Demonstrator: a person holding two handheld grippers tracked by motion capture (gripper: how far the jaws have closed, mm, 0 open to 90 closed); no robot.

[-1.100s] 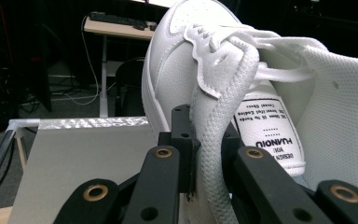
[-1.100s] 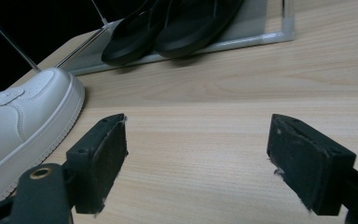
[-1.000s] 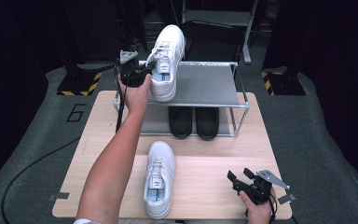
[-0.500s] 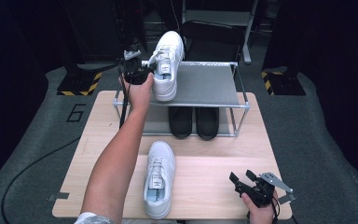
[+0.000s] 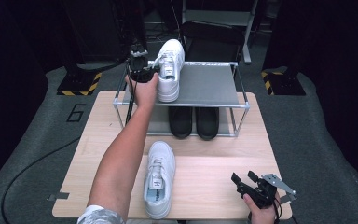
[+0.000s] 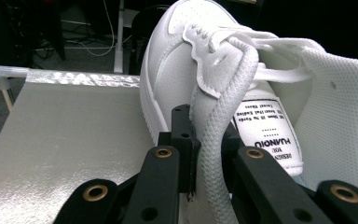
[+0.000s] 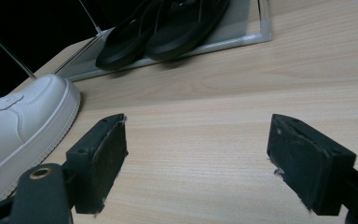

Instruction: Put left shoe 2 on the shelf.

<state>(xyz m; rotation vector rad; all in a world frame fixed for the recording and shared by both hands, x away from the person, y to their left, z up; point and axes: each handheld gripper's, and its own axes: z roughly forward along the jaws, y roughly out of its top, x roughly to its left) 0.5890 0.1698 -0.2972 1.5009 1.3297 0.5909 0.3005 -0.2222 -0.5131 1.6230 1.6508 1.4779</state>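
On the ribbed metal shelf (image 5: 209, 84) our left gripper (image 5: 142, 72), jaws clamped on its woven lace, has lowered the smooth white sneaker (image 5: 170, 70), seemingly touching down now. Our right gripper (image 5: 254, 189) has stayed wide open, holding nothing, over the wood-grain table (image 5: 214, 158).
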